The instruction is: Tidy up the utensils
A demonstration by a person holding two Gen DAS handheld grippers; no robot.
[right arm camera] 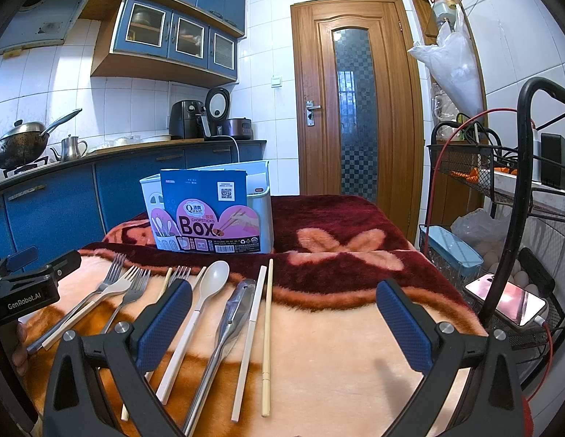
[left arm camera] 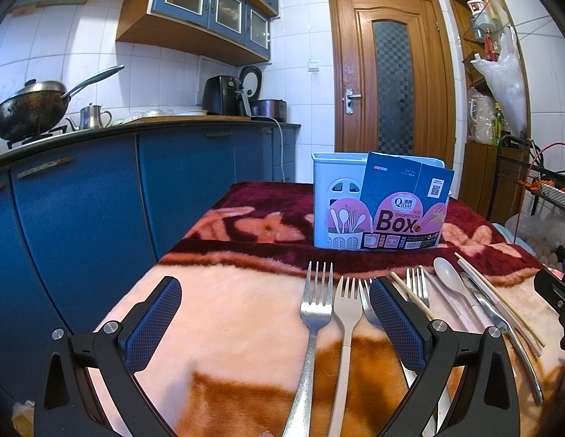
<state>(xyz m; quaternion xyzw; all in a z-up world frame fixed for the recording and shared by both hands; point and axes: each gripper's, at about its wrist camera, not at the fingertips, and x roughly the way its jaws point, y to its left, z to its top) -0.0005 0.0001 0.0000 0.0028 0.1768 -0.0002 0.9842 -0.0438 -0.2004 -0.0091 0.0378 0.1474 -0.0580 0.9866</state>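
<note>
Now the utensils lie in a row on the blanket [left arm camera: 228, 309], handles toward the cameras: a steel fork [left arm camera: 311, 324], a beige fork [left arm camera: 346, 324], more forks, a beige spoon [right arm camera: 200, 302], a steel spoon [right arm camera: 228, 322], a white chopstick [right arm camera: 250, 331] and a wooden chopstick [right arm camera: 268, 331]; behind them, well apart, stands the holder [left arm camera: 333, 200] with a card label [left arm camera: 395, 211] leaning on its front; nothing is seen inside it yet, so I judge the task is at its very start, at choosing the first piece. The left gripper [left arm camera: 275, 320] is spread wide and holds nothing, with the two forks lying between its fingers; the right gripper [right arm camera: 284, 322] is also spread wide and holds nothing, with both spoons and two chopsticks between its fingers. The next move probably calls for lowering onto one handle only, because the pieces lie just beside each other and the soft pile may let a thin handle sink. Only the right view shows the wire rack [right arm camera: 501, 167] and a lit phone [right arm camera: 506, 298] at the table's side, and the left gripper's body held by a hand [right arm camera: 16, 346]; only the left view shows the steel fork's tines clearly.
</note>
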